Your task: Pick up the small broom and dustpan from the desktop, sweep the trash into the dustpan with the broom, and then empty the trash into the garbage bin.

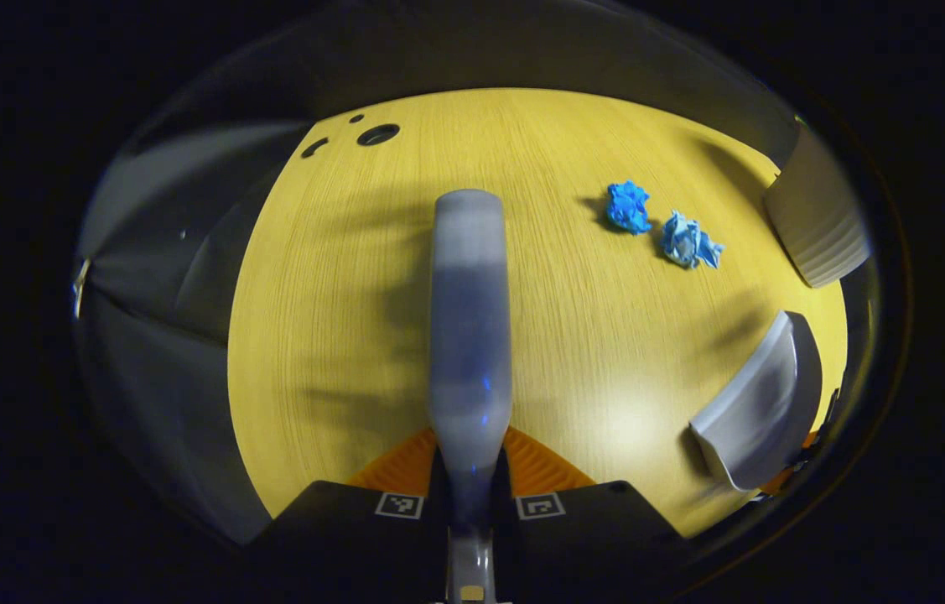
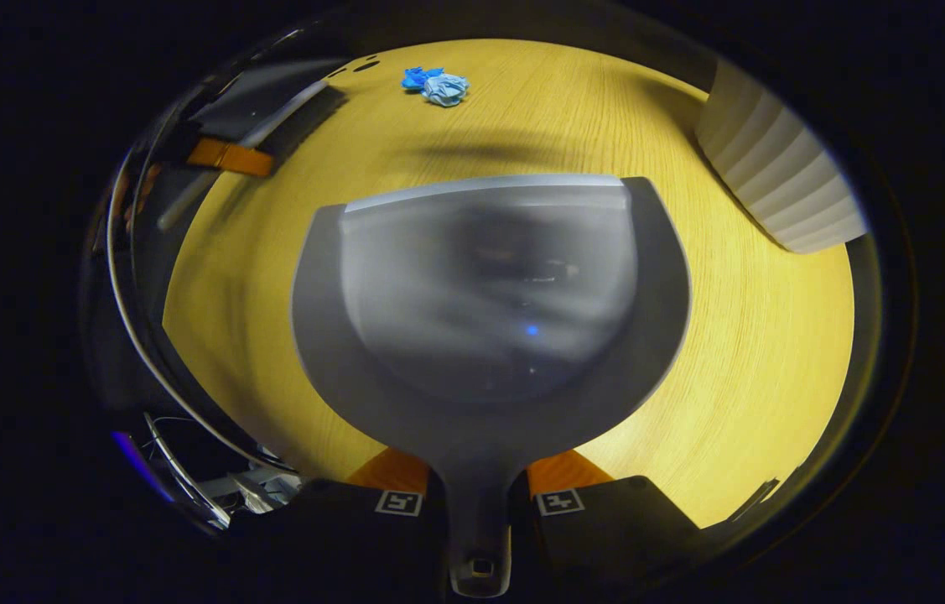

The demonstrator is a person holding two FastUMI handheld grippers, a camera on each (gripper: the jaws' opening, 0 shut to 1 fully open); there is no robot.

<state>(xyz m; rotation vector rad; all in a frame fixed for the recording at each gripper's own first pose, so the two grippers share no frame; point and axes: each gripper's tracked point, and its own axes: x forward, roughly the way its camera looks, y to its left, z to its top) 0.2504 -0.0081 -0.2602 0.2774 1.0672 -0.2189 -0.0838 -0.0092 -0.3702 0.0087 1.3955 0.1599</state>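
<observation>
In the left gripper view, the left gripper [image 1: 469, 470] is seen at the bottom edge with its two fingers pressed against the grey handle of the small broom [image 1: 469, 335], which is pinched between them and runs straight forward over the wooden desktop [image 1: 338, 335]. The broom is held above the surface, its shadow being cast to the left. Nearer the right edge, the dustpan [image 1: 761, 403] is seen tilted, with the other gripper partly visible behind it. Farther off, two crumpled pieces of trash lie on the desktop: a bright blue paper ball [image 1: 628, 206] and, just beside it to the right, a paler blue paper ball [image 1: 689, 242]; whether they touch cannot be told. Beyond these, at the far right, the ribbed white garbage bin [image 1: 817, 218] stands at the table's edge. Round holes [image 1: 377, 134] are seen in the desktop at the far left.

In the right gripper view, the right gripper [image 2: 476, 495] is closed on the dustpan's handle, the pan's scoop [image 2: 489, 294] being spread wide ahead and blurred. The open front lip is turned towards the trash, which lies well apart at the far edge of the desktop. The bin is seen to the right, and the broom with the left gripper at the far left.
</observation>
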